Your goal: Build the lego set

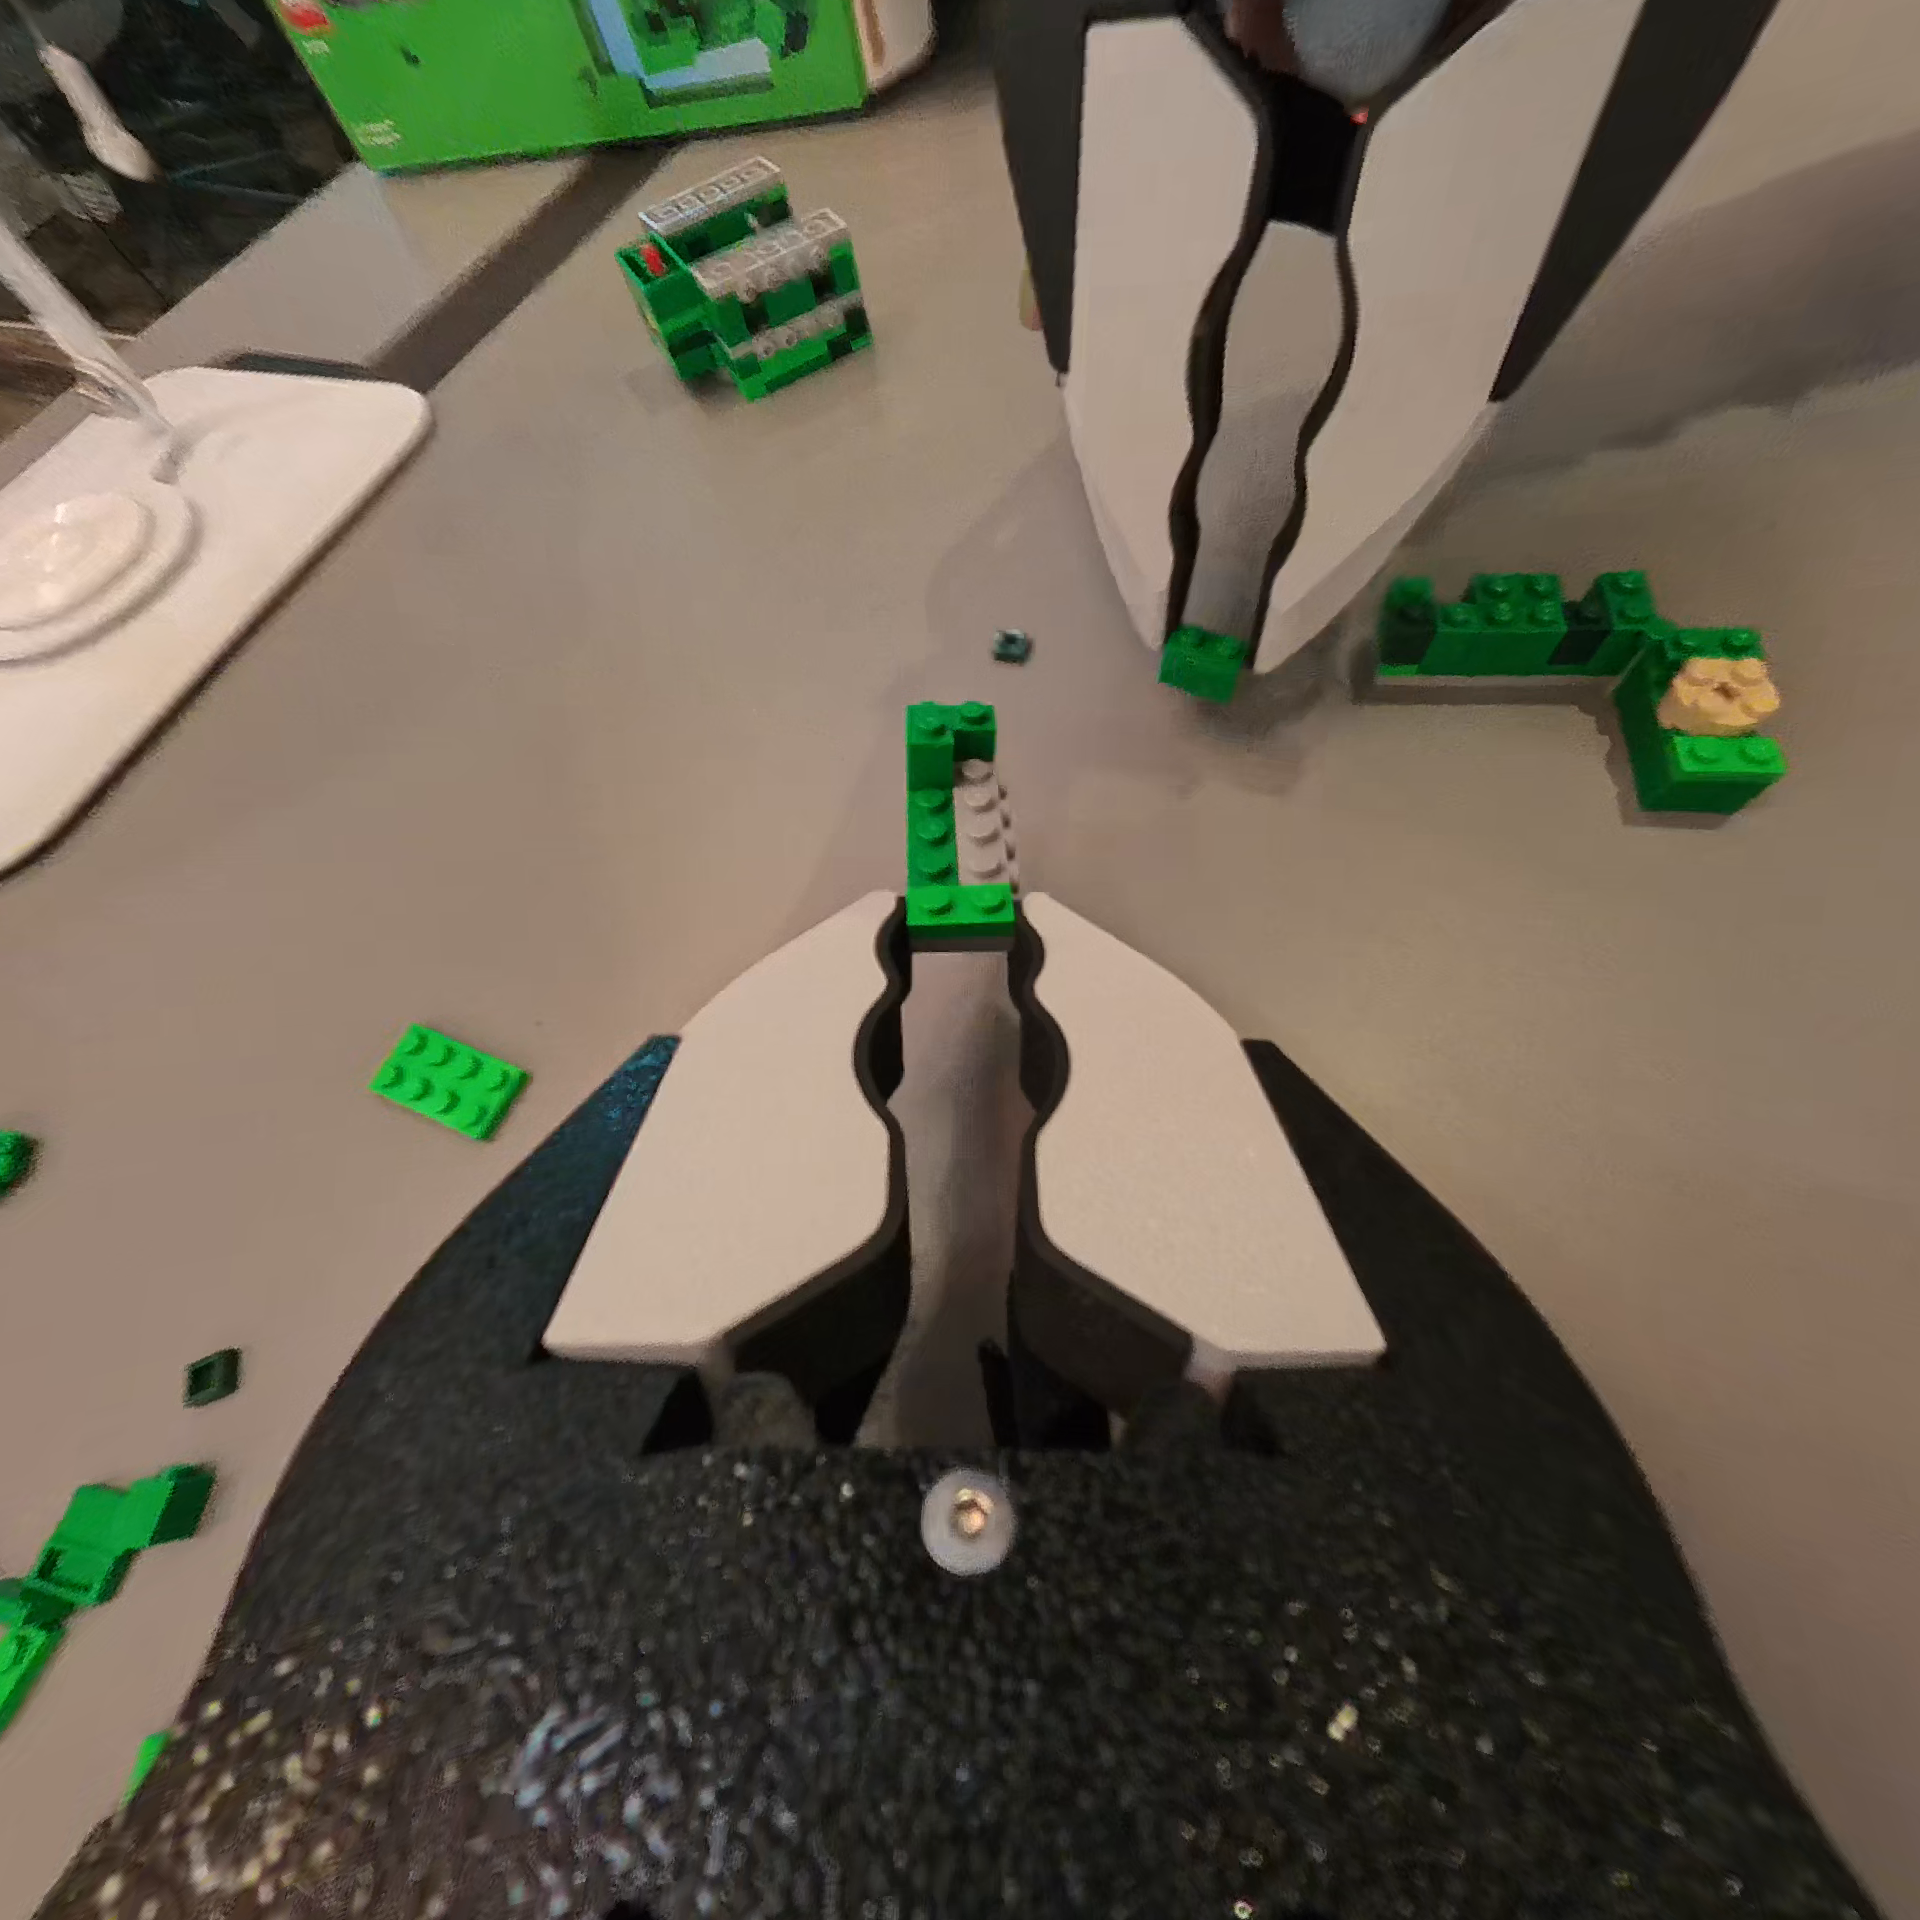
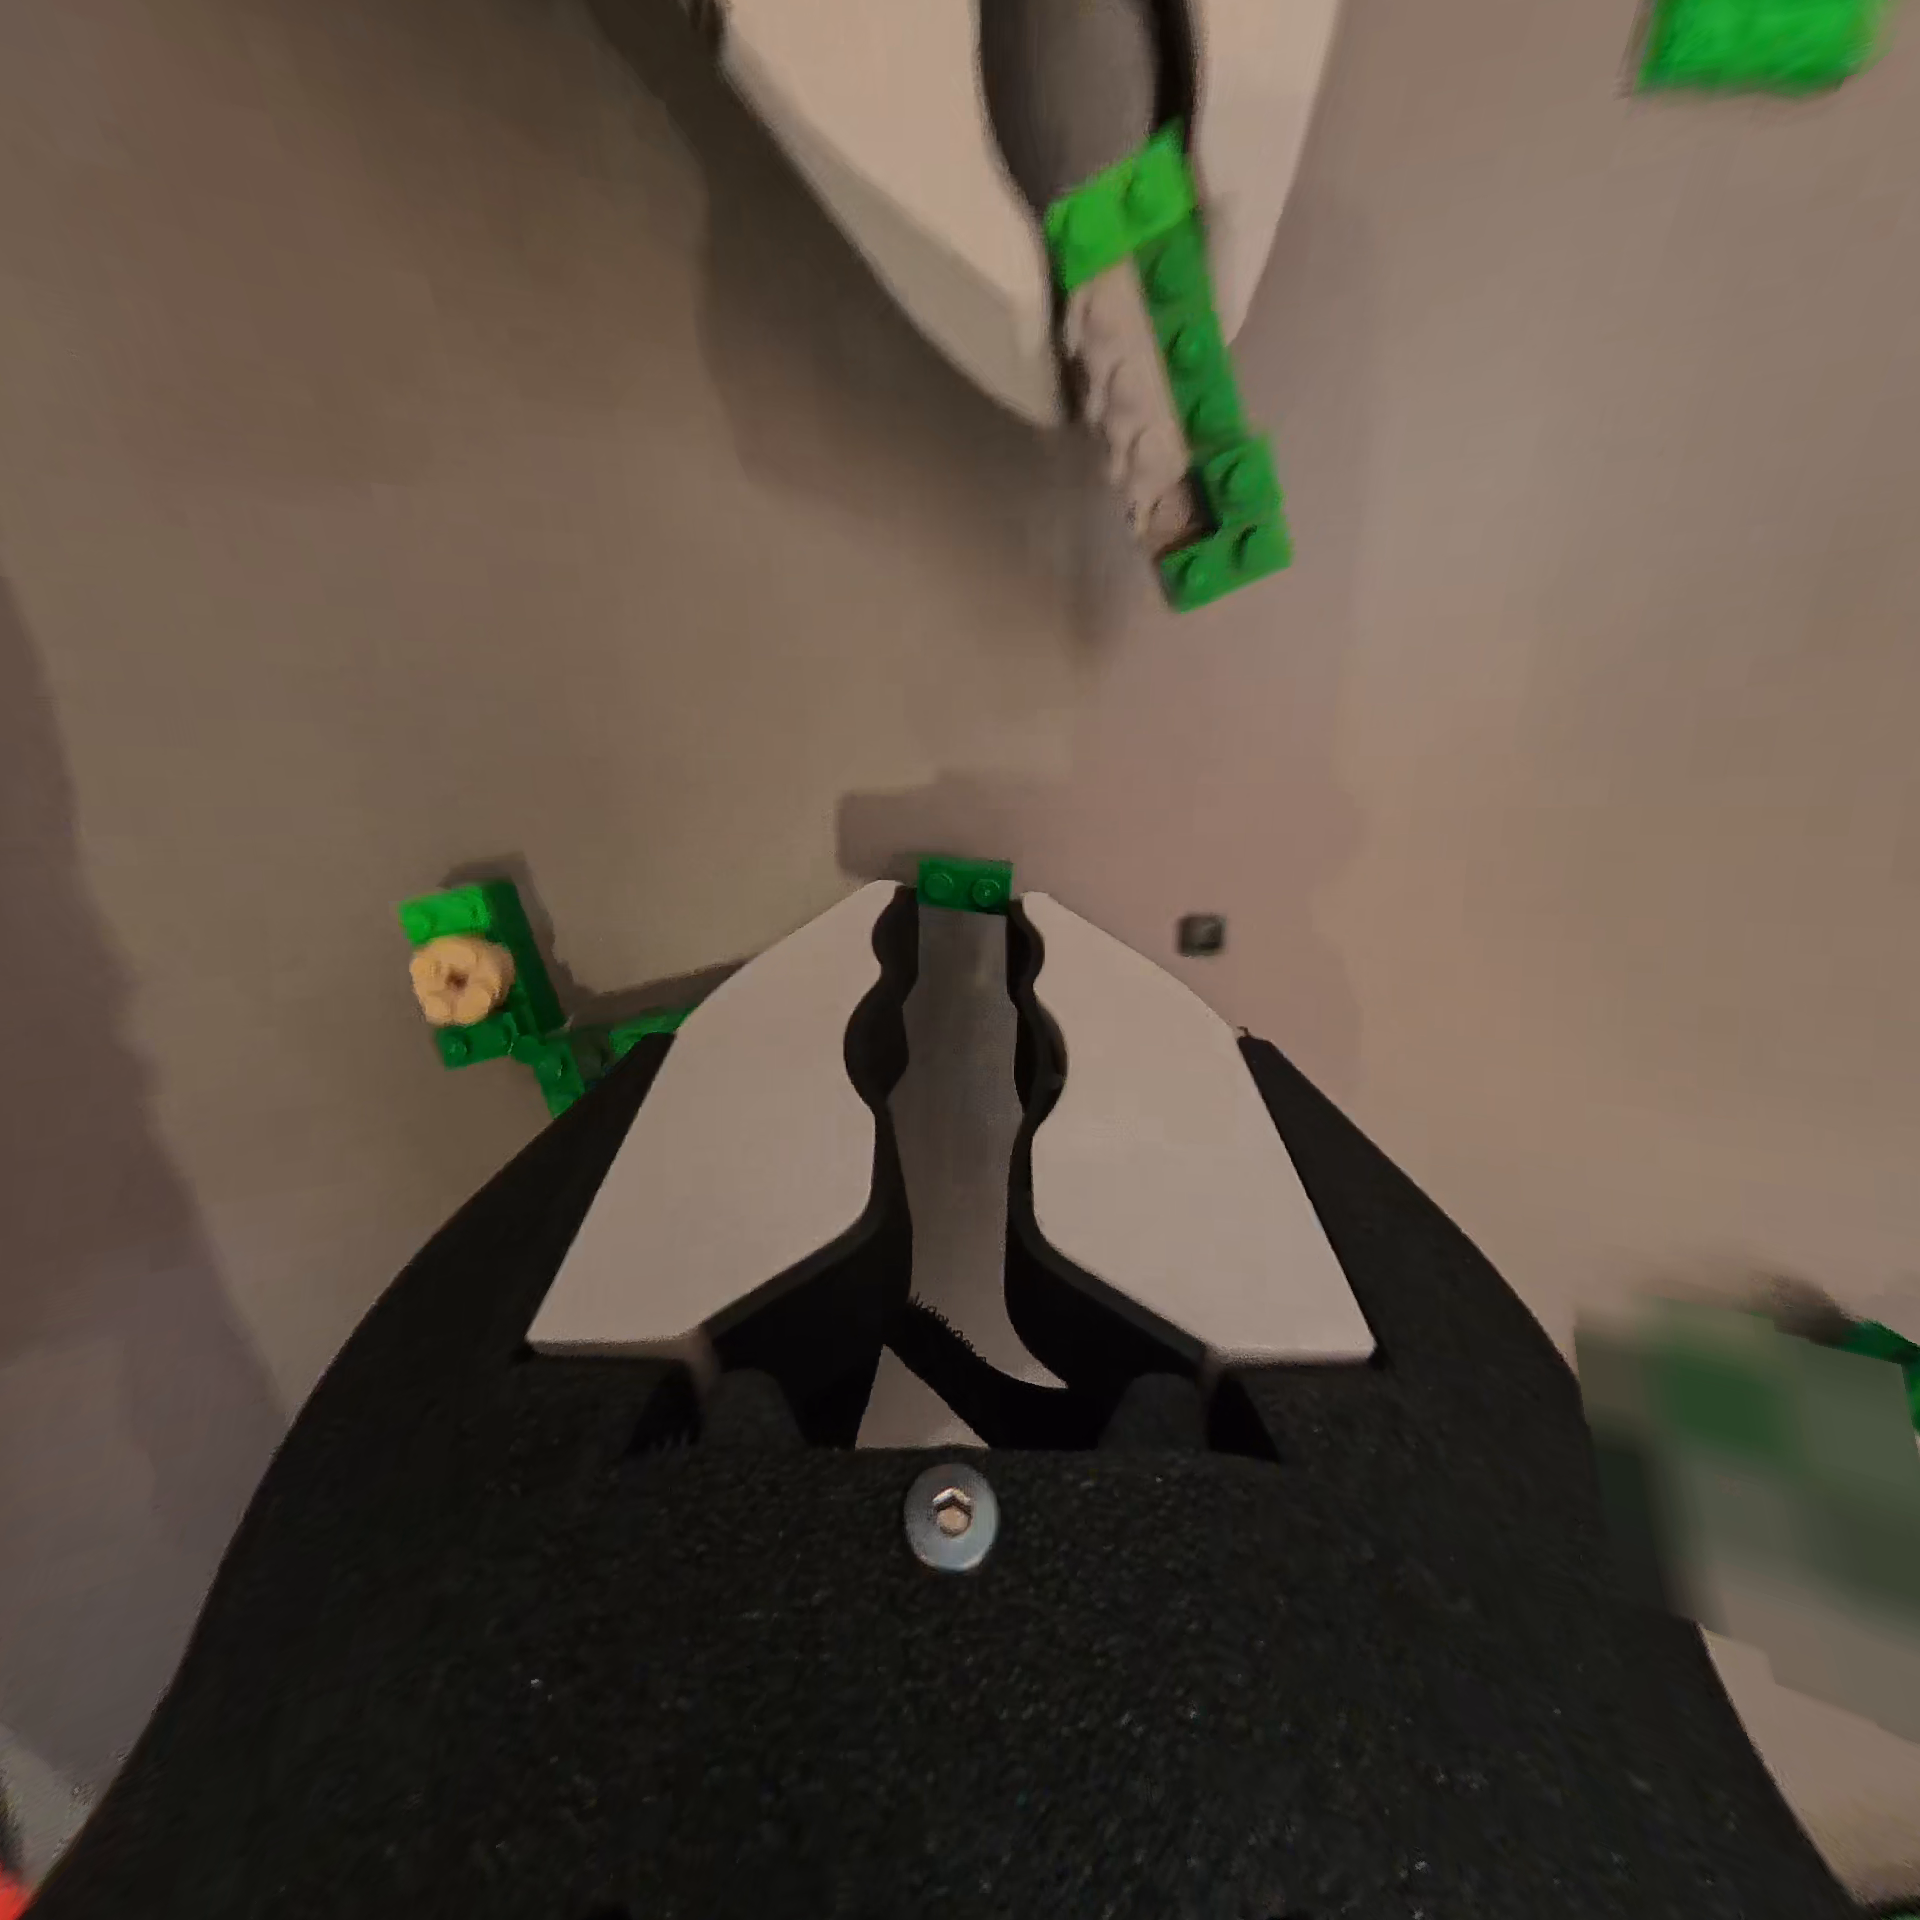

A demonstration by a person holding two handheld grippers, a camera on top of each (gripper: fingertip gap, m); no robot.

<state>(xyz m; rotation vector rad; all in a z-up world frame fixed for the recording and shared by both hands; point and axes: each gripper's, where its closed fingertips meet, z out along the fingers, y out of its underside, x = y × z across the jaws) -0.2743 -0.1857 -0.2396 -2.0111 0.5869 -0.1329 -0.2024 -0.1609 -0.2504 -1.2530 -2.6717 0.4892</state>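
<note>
Grippers are two. A long green and grey piece (image 1: 958, 821) is clamped at its near end by the left gripper (image 1: 961, 920), at the centre of the frame. One small green brick (image 1: 1202, 661) is pinched by the right gripper (image 1: 1210, 634), right of centre. Two built parts are seen: a block (image 1: 746, 296) at upper centre and a bent wall (image 1: 1590, 681) at right. One flat green plate (image 1: 449, 1081) lies at lower left.

My left tongs (image 1: 961, 920) and right tongs (image 2: 964, 894) look alike: each has a black, coarse-grained body that fans out wide toward the camera, with two pale grey-white fingers edged in black. The inner edges of the fingers are wavy, scalloped black pads. A single silver hex-head screw with a washer sits centred on each body.
</note>
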